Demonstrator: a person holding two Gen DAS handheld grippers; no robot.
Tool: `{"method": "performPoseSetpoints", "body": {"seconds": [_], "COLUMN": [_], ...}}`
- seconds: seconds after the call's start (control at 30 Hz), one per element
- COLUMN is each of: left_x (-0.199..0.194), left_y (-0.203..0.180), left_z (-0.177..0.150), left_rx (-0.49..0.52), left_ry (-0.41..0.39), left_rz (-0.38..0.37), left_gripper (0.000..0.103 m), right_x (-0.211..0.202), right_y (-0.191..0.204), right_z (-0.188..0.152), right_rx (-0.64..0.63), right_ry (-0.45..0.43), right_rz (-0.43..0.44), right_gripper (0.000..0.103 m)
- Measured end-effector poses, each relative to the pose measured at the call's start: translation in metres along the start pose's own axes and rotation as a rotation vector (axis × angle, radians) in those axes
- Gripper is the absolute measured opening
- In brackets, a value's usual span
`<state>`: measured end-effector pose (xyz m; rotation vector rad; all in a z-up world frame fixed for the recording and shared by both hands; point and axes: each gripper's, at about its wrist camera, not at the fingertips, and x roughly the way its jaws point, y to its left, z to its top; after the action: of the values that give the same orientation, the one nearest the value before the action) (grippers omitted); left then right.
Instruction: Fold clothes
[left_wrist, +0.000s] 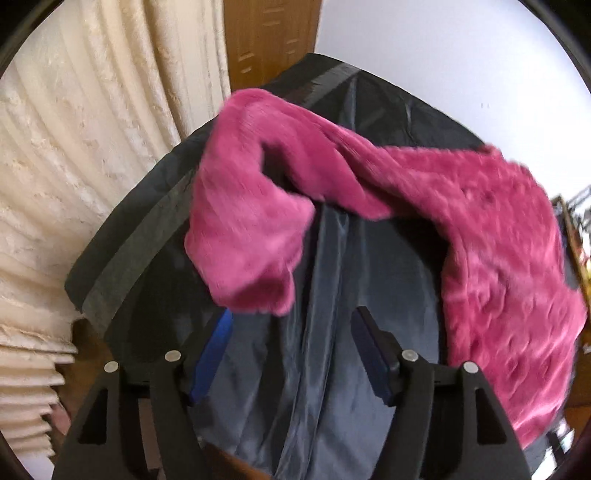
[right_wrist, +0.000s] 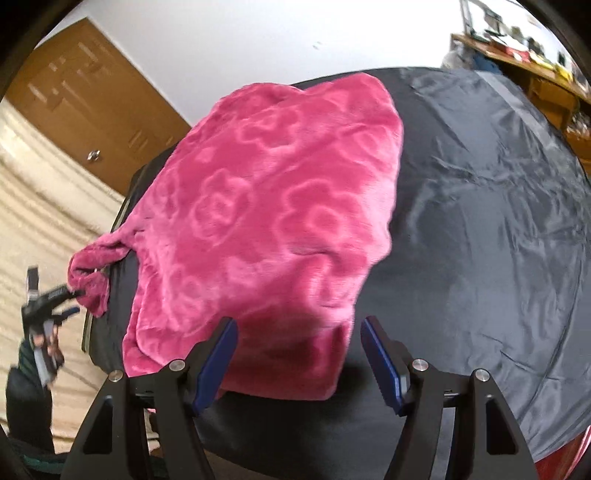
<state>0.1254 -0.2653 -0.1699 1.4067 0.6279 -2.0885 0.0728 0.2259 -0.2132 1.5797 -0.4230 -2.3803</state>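
On the dark-covered surface we see the pink fleece garment; both grippers' fingers apart, holding nothing.

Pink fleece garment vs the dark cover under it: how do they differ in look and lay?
Texture: the pink fleece garment is plush with embossed flowers; the dark cover is thin, shiny and creased.
Lay: the garment lies bunched, one sleeve flopped over; the cover is spread out beneath it.
Extent: the garment takes up only part of the surface; the cover runs past it on all sides.
Shared: both are fabric, and neither is gripped by the left gripper or right gripper.
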Motion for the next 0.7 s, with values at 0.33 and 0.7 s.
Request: {"method": "performPoseSetpoints", "body": {"seconds": [0.33, 0.7], "left_x": [0.005, 0.027], "left_y": [-0.074, -0.129], "left_z": [-0.064, -0.11], "left_rx": [-0.006, -0.085], "left_ry": [0.185, 0.35], "left_rz": [-0.395, -0.594], "left_gripper": [0.079, 0.079], "right_x": [0.009, 0.0], "right_y": [-0.013, -0.031], "right_z": [-0.004, -0.014], "right_rx": [0.029, 0.046], "right_ry": [0.005, 0.002], "right_rz": [0.022, 0.032], "right_gripper": [0.071, 0.071]}}
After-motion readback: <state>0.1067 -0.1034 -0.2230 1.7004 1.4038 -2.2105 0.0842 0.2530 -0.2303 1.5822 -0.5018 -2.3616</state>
